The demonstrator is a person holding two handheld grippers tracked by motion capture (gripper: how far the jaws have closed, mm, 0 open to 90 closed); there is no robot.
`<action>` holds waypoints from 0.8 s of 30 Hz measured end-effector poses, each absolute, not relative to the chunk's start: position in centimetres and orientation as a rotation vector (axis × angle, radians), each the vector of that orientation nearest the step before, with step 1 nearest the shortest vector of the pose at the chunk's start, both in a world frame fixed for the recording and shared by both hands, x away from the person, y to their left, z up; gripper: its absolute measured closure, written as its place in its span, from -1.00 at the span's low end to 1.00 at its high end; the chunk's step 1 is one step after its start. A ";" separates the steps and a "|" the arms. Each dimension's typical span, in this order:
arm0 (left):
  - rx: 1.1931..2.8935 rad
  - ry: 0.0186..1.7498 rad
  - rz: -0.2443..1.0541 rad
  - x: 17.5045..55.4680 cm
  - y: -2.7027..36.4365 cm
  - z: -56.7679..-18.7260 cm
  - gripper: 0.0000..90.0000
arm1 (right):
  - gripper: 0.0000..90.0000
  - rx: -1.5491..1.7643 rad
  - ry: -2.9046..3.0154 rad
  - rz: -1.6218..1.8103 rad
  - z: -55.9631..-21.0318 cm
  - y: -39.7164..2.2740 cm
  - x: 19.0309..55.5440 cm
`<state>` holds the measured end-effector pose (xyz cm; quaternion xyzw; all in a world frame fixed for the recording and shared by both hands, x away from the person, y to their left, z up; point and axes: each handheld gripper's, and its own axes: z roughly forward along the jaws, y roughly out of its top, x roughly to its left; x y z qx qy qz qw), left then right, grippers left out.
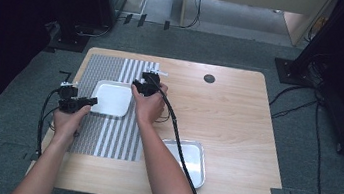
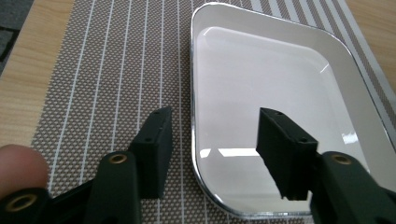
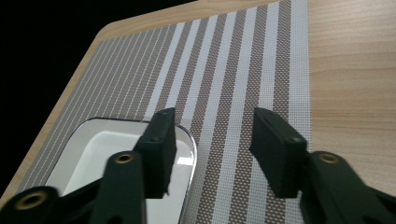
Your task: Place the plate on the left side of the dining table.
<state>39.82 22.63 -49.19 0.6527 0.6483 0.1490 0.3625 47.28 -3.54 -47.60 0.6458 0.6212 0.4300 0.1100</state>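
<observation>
Desk: light wood, fills the middle of the high view; a small dark round disc sits near its far edge, upper centre.
Mat: striped, woven, on the left part of the desk.
White tray: lies flat on the mat, left of centre in the high view; empty, with a glossy inside and a thin shiny rim.
Metal tray: on bare wood at lower centre, partly behind the right forearm.
Left tongs: held at the white tray's left edge; jaws apart, one over the mat, the other over the tray's inside, the rim between them in the left gripper view.
Right tongs: held at the tray's upper right corner; jaws apart, one over the tray's corner, the other over the mat.
Cables: one trails from each of the tongs toward the bottom of the frame.
</observation>
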 end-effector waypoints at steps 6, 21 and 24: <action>1.702 1.629 0.340 38.7 22.7 -48.9 -0.22 | -0.14 1.813 1.832 1.278 -46.5 -4.8 46.0; 1.734 1.555 0.408 34.9 22.2 -48.3 -0.69 | -0.38 1.738 1.862 1.298 -43.9 -10.8 42.1; 1.730 1.525 0.410 34.1 22.1 -48.4 -0.69 | -0.42 1.716 1.878 1.299 -43.7 -11.9 41.2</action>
